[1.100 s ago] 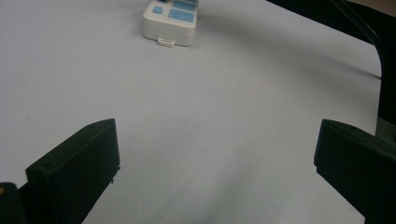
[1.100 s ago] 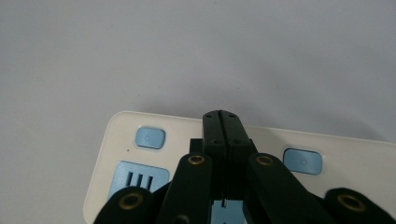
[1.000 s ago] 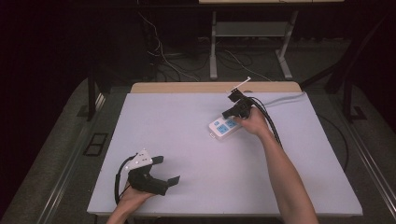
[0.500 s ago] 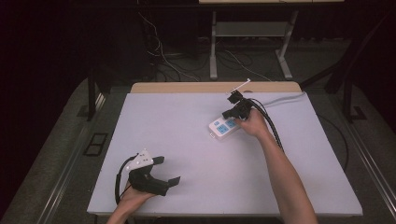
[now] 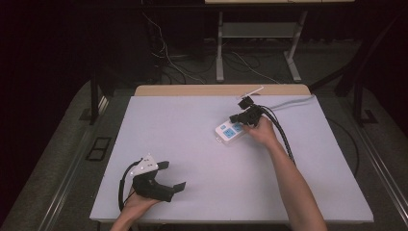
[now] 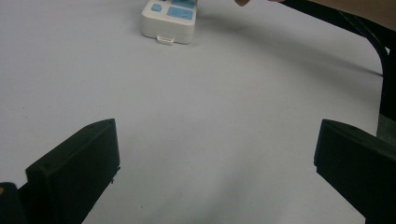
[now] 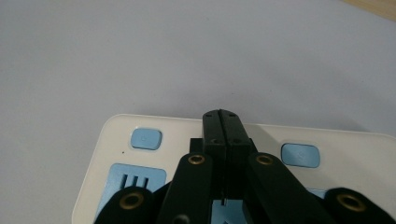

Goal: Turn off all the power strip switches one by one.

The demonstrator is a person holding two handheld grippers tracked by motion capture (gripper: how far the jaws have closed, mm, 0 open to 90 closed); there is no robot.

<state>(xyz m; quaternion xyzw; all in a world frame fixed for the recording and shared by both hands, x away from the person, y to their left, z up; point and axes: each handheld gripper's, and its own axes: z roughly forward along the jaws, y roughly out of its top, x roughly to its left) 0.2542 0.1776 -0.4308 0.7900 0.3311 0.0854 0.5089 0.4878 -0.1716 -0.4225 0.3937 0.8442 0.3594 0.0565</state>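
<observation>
Your right gripper (image 7: 223, 116) has stayed put over the power strip (image 5: 231, 131) at the counter's (image 5: 192, 144) far right, jaws pressed together, probably pressing a switch; left gripper (image 5: 168, 175) rests, jaws spread.

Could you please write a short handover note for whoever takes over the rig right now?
Right claw: jaws shut together, nothing between them, tips over the top face of the white power strip, between its two small blue buttons. Whether the tips touch the strip cannot be told.
Left claw: open and empty, held by the near left edge of the table, far from the strip.
Power strip: lies flat on the far right part of the table, its grey cable running off toward the far right.
Done: right claw brought over the strip.
Left: probably pressing a button; no press visible yet.
</observation>
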